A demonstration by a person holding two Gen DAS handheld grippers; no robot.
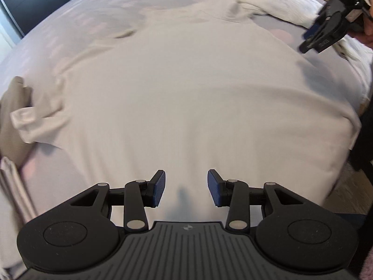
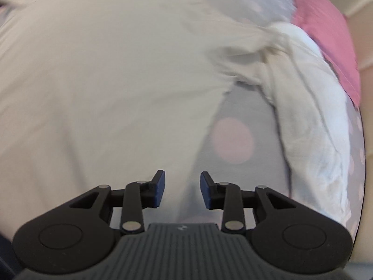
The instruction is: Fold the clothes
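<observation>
Shirt lies spread flat on the bed. Left tool and right tool both hang spread, empty. Its bunched sleeve by the white towel could get folded in crooked.

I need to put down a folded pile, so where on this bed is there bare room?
Bare grey dotted bedspread shows between the spread beige shirt and the white bunched garment, and beyond the shirt's far left edge. The middle is covered by the shirt; the left edge is crowded by its sleeve.
</observation>
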